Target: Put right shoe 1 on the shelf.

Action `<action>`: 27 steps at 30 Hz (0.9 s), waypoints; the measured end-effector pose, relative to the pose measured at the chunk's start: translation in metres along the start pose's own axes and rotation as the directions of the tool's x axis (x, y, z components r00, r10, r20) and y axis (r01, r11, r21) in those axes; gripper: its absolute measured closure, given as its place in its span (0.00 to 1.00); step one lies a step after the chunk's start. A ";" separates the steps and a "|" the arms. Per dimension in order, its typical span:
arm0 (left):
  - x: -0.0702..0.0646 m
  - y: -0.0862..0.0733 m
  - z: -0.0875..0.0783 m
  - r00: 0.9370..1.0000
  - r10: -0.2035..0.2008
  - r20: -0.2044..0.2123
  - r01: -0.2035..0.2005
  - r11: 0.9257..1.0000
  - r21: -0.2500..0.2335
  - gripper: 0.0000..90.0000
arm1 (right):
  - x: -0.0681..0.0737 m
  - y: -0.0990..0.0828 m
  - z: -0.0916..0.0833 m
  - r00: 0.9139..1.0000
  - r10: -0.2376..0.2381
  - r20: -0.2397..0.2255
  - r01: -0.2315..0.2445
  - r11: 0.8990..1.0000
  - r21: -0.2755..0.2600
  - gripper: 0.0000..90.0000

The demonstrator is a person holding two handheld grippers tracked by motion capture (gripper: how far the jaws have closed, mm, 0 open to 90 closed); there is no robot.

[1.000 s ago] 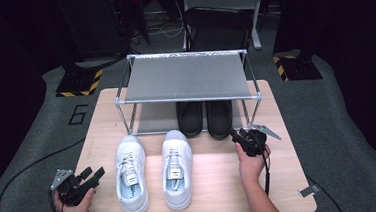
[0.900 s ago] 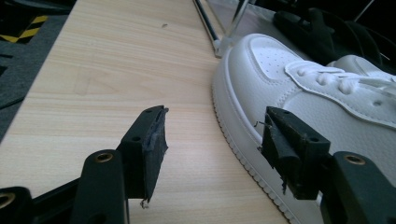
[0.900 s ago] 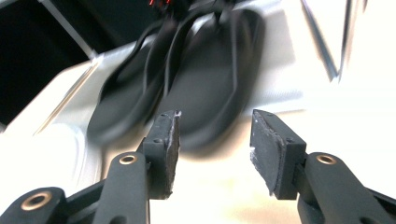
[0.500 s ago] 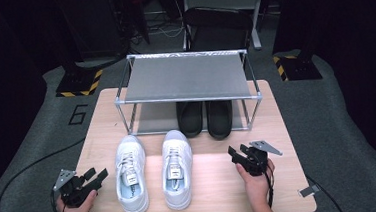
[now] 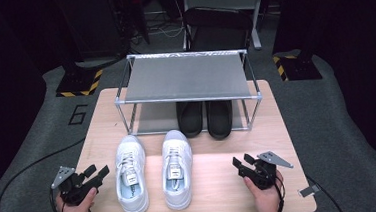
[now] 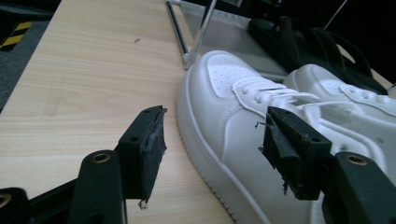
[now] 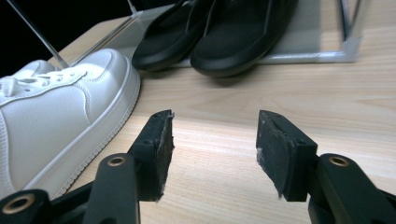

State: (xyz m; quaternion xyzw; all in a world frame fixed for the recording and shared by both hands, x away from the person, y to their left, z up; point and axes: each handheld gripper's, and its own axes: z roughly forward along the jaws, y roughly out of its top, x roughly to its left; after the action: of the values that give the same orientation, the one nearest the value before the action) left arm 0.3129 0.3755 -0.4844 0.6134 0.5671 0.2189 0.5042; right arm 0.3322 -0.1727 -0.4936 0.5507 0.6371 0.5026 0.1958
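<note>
**Shoe rack, two pairs, two grippers**

Wooden table (image 5: 278, 130) on grey floor, dark room. One metal shoe rack (image 5: 186, 78); its shelf hides the heels of two black slippers (image 5: 206, 117) beneath. Two white sneakers (image 5: 153, 171) stand in front (heels cropped in the gripper views). Left gripper (image 5: 99, 171) and right gripper (image 5: 239, 160): jaws wide, empty; the right's have just been opening.

Light wooden table (image 5: 221, 184) bearing a metal shoe rack (image 5: 186, 78) at the far edge, two black slippers (image 5: 204, 117) on the rack's bottom shelf, two white sneakers (image 5: 153, 171) side by side in front, toes toward the rack
</note>
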 end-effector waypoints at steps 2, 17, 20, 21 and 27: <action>-0.005 0.000 -0.002 1.000 0.021 -0.001 -0.021 1.000 0.010 0.43 | -0.001 -0.001 -0.006 1.000 0.003 0.011 -0.002 1.000 -0.023 0.52; -0.019 -0.003 -0.003 0.999 0.031 0.041 -0.032 0.999 0.032 0.49 | -0.016 -0.014 -0.013 0.998 0.057 0.036 -0.056 0.998 -0.033 0.52; -0.022 0.000 -0.007 0.998 0.034 0.051 -0.036 0.999 0.028 0.49 | -0.014 -0.014 -0.013 0.998 0.050 0.037 -0.049 0.998 -0.039 0.52; -0.024 0.001 -0.007 0.998 0.039 0.054 -0.040 0.999 0.015 0.49 | -0.013 -0.014 -0.013 0.998 0.041 0.042 -0.039 0.998 -0.039 0.52; -0.032 0.001 -0.010 0.997 0.046 0.068 -0.046 0.999 -0.001 0.50 | -0.012 -0.016 -0.010 0.998 0.037 0.045 -0.035 0.999 -0.027 0.51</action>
State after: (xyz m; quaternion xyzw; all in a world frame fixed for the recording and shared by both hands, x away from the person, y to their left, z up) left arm 0.2965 0.3497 -0.4698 0.6336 0.5353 0.2092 0.5179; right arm 0.3200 -0.1863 -0.5068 0.5709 0.6156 0.5017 0.2085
